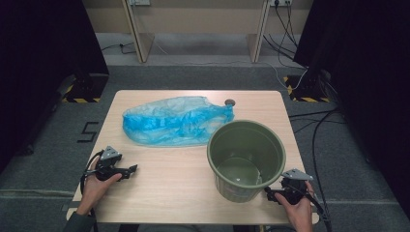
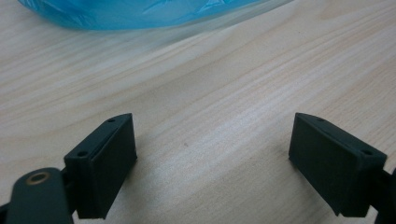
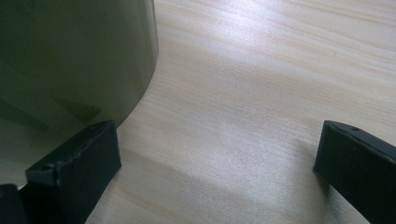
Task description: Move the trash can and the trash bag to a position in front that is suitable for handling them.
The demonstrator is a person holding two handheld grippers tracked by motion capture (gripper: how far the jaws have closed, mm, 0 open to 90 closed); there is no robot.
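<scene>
Start of work: both grippers rest on the table (image 1: 159, 193), nothing held. Left gripper (image 2: 212, 154) and right gripper (image 3: 217, 163) stand with jaws apart. Likely next: left reaches forward to the crumpled, translucent blue plastic bag (image 1: 176, 121) lying beside the upright green bin (image 1: 245, 159).

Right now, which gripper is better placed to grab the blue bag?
Left. The left gripper sits open on the bag's side, bare table between them. The right gripper is beside the bin, which blocks its way.
</scene>
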